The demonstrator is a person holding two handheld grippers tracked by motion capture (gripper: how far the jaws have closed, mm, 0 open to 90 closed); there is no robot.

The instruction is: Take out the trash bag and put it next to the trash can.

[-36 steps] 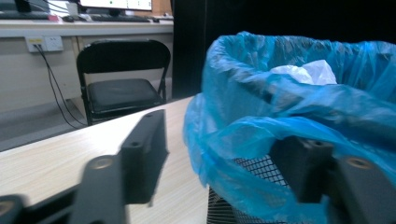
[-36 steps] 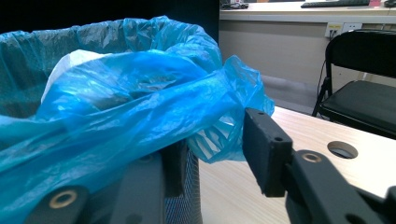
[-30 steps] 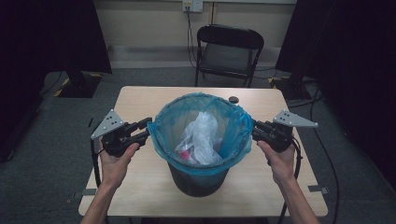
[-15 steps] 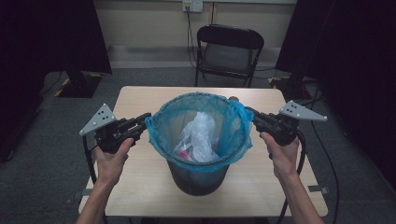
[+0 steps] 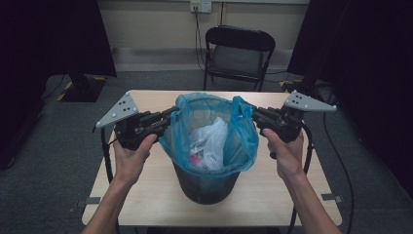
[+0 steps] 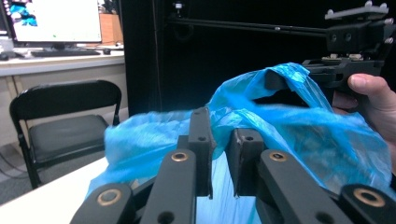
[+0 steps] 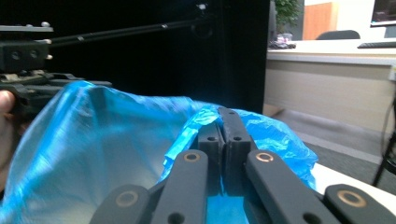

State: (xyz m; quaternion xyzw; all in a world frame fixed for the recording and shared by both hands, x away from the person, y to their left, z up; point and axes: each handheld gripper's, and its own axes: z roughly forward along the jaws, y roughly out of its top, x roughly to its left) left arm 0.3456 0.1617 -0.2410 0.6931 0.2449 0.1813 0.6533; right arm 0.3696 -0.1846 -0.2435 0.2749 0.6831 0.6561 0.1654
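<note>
Blue bag, high view: the blue liner bag (image 5: 243,134) sits in the dark bin (image 5: 207,183) at the table (image 5: 146,195) middle, its rim lifted off both sides.
Hands, high view: both forearms come from below; left gripper (image 5: 171,114) and right gripper (image 5: 254,113) hold opposite rim edges, level.
Left gripper view: jaws slightly apart, blue plastic pinched between them; a black chair (image 6: 63,123) stands behind.
Right gripper view: jaws pressed together on the bag rim.
</note>
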